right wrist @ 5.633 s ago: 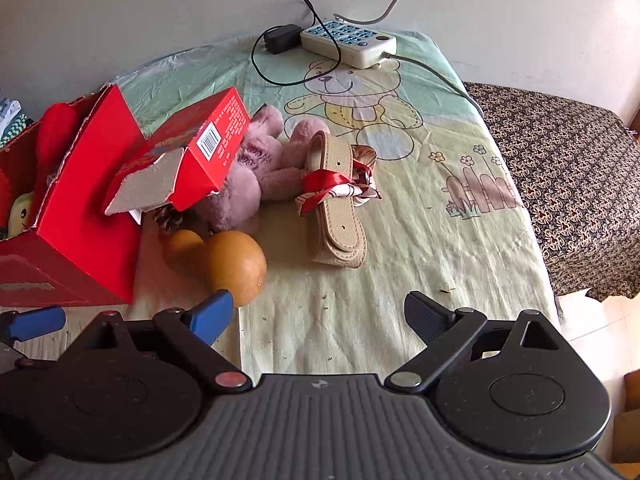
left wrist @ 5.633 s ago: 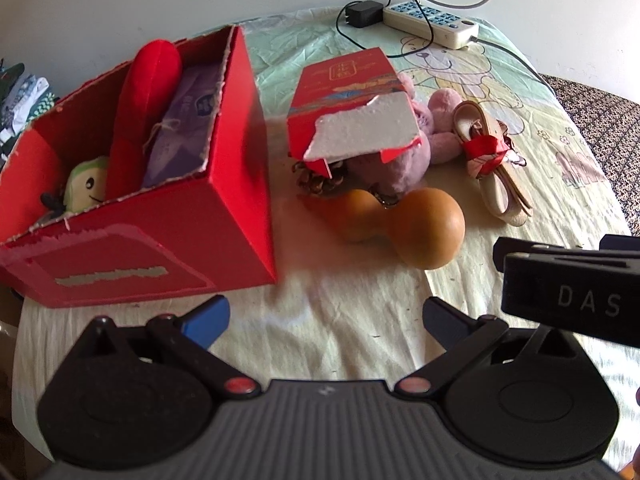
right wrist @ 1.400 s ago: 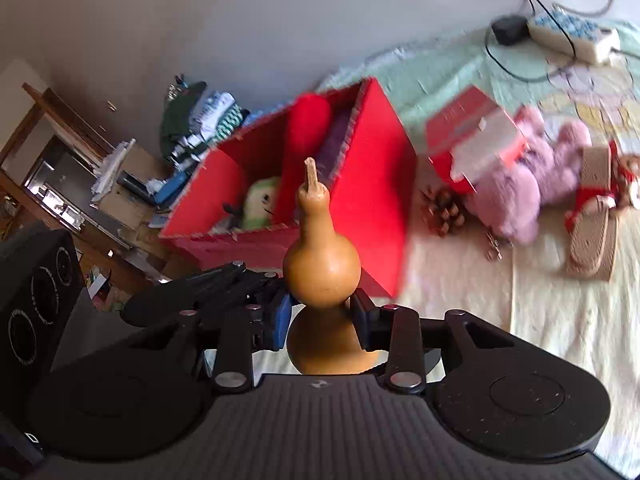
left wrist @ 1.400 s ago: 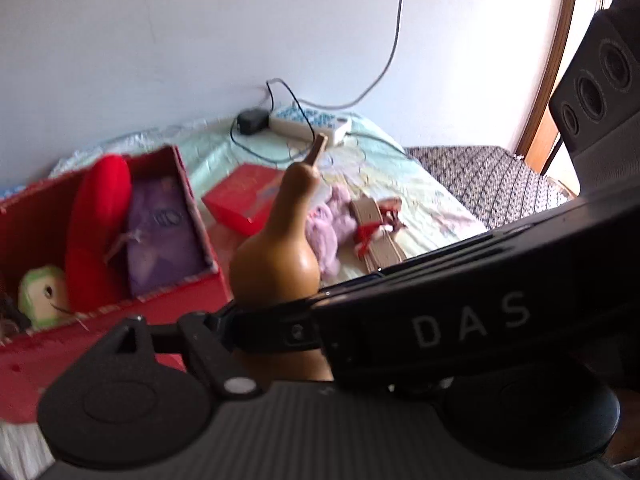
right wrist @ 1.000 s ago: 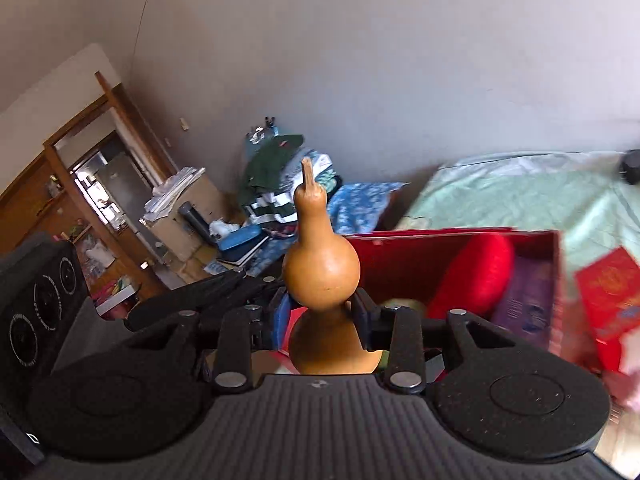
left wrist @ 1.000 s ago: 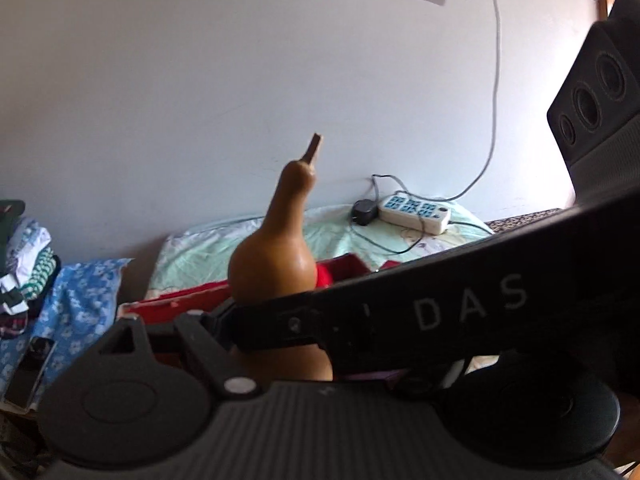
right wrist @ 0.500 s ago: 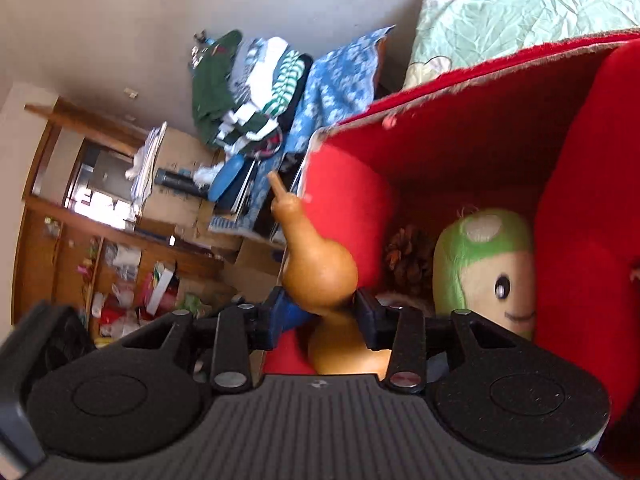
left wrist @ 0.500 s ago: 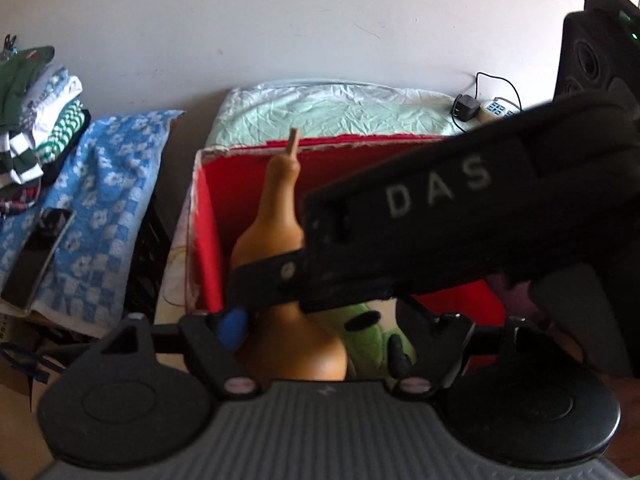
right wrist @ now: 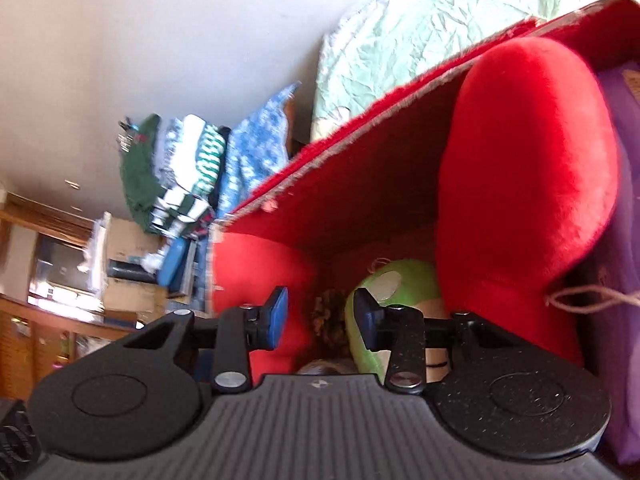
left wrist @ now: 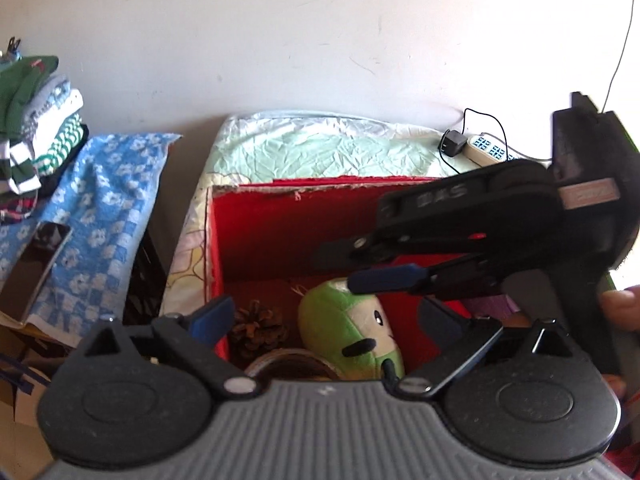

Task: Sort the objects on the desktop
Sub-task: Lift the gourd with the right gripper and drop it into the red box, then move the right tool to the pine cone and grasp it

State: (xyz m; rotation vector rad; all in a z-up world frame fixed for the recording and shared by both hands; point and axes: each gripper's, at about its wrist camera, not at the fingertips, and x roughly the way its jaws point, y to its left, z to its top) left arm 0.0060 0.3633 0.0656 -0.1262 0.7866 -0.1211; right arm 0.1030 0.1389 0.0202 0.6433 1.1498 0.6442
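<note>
Red box now fills both views, gourd gone from sight: left gripper fingers opening, empty; right gripper fingers apart, empty, so the drop-off looks done.

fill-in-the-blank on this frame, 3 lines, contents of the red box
1. The pine cone lies inside the ____ box.
2. The plush beside the pine cone is mostly ____.
3. Between the left gripper fingers there is ____ held.

Missing words: red; green; nothing
</note>
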